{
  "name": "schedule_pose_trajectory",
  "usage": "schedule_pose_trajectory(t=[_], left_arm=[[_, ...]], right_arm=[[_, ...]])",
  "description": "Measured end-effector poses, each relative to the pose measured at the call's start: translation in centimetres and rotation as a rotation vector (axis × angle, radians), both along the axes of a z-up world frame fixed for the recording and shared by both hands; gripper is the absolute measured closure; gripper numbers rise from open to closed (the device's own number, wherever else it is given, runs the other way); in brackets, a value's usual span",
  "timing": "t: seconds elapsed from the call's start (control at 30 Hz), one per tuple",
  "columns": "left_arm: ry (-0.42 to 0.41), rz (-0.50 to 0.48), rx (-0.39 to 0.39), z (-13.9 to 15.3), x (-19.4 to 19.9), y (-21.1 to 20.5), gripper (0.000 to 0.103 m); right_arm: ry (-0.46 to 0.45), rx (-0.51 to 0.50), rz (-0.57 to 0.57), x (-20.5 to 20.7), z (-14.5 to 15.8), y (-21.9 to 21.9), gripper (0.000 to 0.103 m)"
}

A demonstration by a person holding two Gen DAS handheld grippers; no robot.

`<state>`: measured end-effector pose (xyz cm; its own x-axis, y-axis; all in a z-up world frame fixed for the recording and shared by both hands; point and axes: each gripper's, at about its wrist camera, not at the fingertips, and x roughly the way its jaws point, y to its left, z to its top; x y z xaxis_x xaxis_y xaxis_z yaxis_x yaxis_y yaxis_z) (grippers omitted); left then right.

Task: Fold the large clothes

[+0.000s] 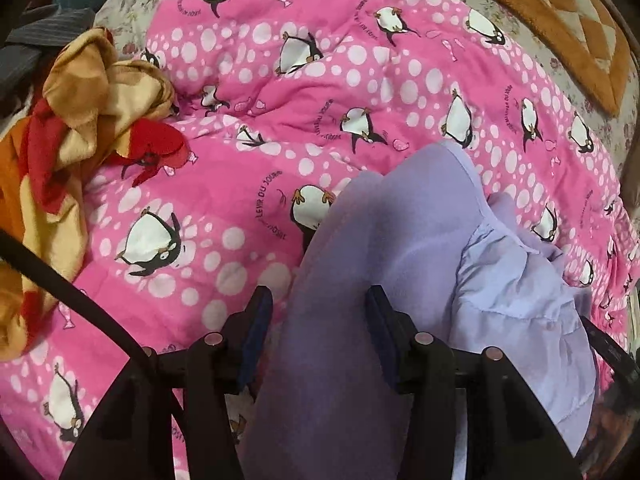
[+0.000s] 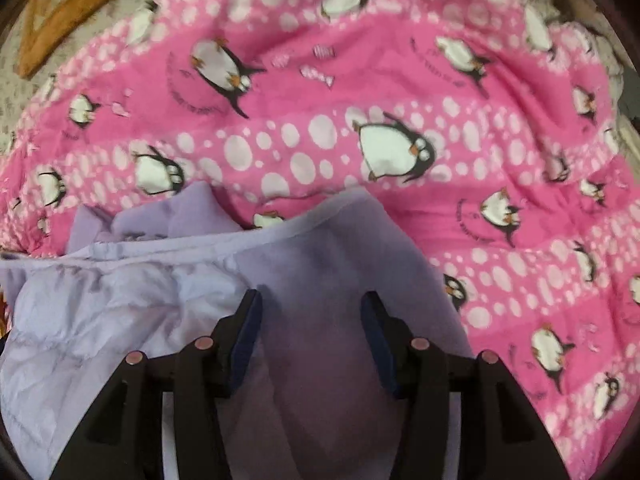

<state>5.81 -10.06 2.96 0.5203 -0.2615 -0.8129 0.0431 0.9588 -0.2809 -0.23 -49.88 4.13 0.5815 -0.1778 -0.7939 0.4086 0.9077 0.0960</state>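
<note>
Setting is identified as a home bedroom. A bed is indicated by a pink quilt [image 1: 340, 92] printed with penguins and white dots, spread wide over a floral sheet [image 1: 132, 12]. At far right an orange-and-cream checked blanket [image 1: 560, 12] is seen. At left a crumpled tan-and-red fleece blanket [image 1: 80, 120] is heaped, with dark clothing [image 1: 44, 36] piled beyond it. Soft household textiles are noted throughout.
</note>
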Motion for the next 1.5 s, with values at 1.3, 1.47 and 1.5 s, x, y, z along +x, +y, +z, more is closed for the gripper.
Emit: schedule_pose_trajectory(t=[1.3,1.47,1.5], left_arm=[[-0.098,-0.224,0.127,2.3,-10.9,-7.5,0.075],[-0.111,-0.239,0.151,2.3,-11.1,-7.9,0.074],[-0.107,-0.237,0.144,2.3,-11.0,-7.8,0.074]], right_arm=[[-0.037,-0.032,0.379,-7.1,0.0,14.4,0.047],[-0.043,0.017,0.378,-6.3,-0.8,13.5,0.047],[-0.046,0.022,0.379,-6.5,-0.6,13.5,0.047]])
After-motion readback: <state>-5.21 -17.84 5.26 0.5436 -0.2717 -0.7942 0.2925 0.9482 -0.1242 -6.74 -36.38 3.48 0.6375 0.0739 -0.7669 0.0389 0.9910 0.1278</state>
